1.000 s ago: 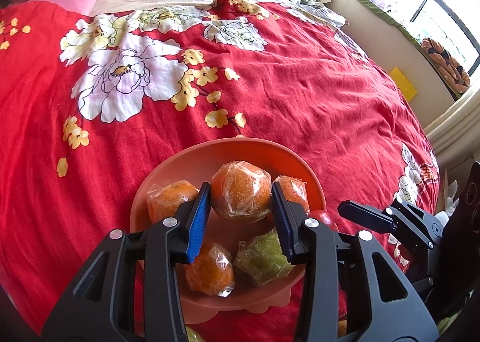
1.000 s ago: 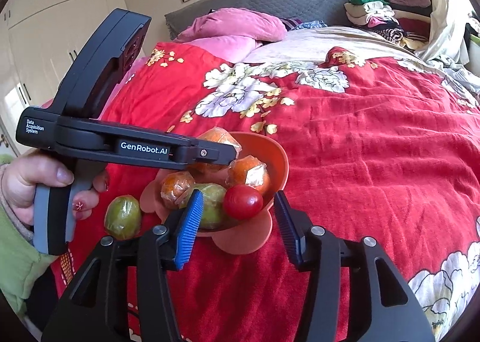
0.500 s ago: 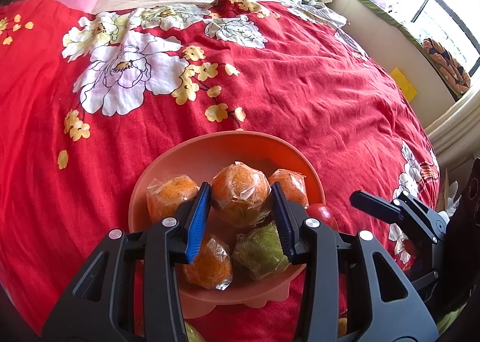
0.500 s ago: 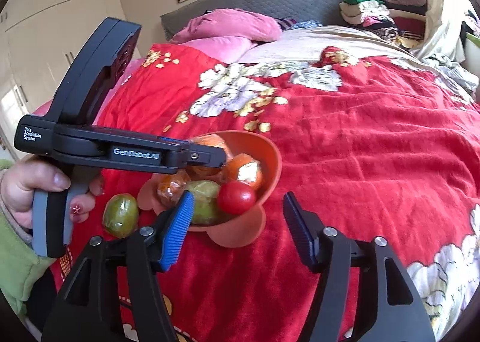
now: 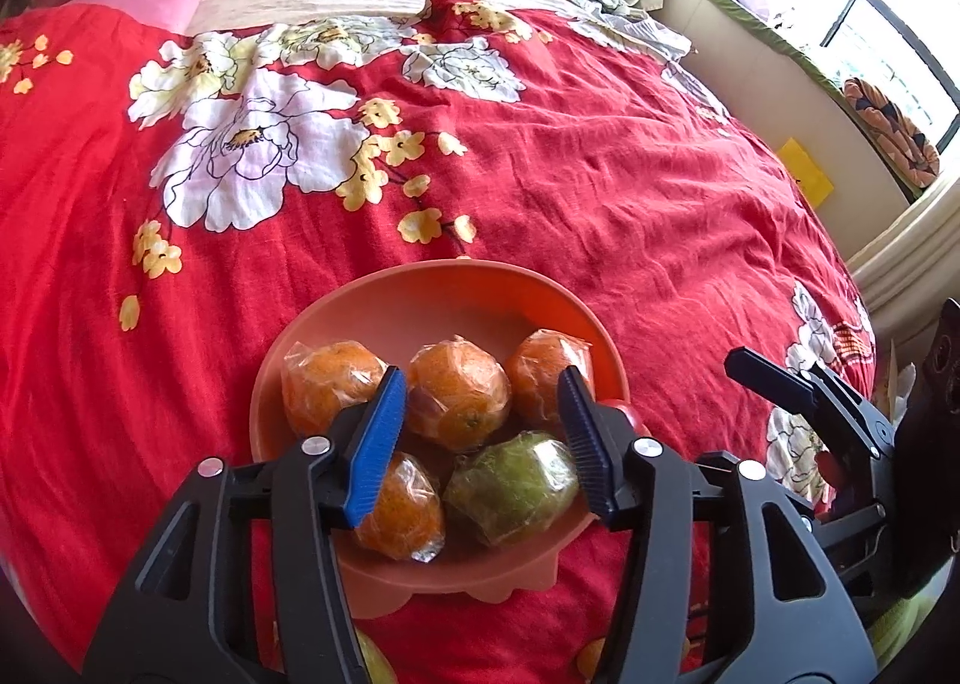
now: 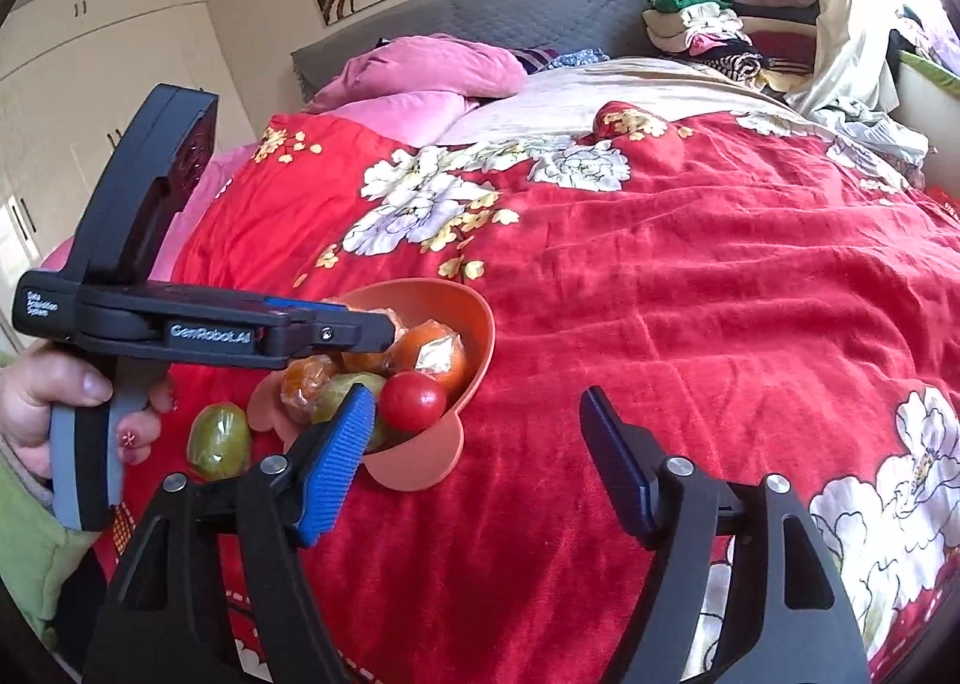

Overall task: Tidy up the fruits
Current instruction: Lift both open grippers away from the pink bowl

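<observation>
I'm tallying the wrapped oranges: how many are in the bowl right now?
4. Three in a row at the back: left, middle, right. One at the front left, beside the green fruit. Others may be hidden.

Wrapped fruits (image 5: 459,402) in orange bowl (image 5: 384,306)

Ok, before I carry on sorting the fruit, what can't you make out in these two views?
- Left wrist view: the red fruit, mostly behind the left gripper's right finger.
- Right wrist view: the oranges at the bowl's back, covered by the left gripper's body.
- Left wrist view: yellow-green fruit, cut off by the bottom edge.
</observation>
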`<state>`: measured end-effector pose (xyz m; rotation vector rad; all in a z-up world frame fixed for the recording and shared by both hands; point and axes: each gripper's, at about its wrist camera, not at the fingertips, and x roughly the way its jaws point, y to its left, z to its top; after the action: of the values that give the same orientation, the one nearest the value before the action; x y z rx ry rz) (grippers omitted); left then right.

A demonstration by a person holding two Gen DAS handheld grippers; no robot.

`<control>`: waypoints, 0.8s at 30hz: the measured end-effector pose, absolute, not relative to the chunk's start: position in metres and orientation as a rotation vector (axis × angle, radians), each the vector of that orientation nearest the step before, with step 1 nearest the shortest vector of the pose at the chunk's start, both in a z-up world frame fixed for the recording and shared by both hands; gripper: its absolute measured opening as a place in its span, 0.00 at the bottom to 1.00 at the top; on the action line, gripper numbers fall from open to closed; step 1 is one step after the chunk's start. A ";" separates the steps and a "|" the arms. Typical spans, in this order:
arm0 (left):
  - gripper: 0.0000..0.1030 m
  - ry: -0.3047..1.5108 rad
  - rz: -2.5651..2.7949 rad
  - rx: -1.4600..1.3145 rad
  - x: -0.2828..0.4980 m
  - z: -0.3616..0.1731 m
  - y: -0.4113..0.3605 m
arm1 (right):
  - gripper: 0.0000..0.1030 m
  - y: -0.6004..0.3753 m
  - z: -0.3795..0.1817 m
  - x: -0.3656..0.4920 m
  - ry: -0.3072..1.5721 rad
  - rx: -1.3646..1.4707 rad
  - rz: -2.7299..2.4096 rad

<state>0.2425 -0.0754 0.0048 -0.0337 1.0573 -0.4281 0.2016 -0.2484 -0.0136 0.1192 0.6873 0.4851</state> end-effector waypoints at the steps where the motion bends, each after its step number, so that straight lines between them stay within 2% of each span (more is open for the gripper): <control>1: 0.46 1.054 -0.429 -0.034 0.241 0.006 -0.075 | 0.70 -0.248 -0.013 0.202 0.686 0.119 0.487; 4: 0.49 1.045 -0.426 -0.039 0.237 0.009 -0.074 | 0.71 -0.247 -0.012 0.201 0.682 0.115 0.486; 17: 0.73 0.950 -0.424 -0.070 0.207 0.042 -0.069 | 0.79 -0.252 0.001 0.191 0.636 0.124 0.472; 24: 0.79 0.901 -0.401 -0.082 0.191 0.056 -0.060 | 0.85 -0.250 0.011 0.182 0.610 0.094 0.485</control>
<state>0.1908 -0.0603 0.0564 -0.0820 0.9013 -0.4014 0.1822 -0.2497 0.0112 0.0944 0.6098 0.4846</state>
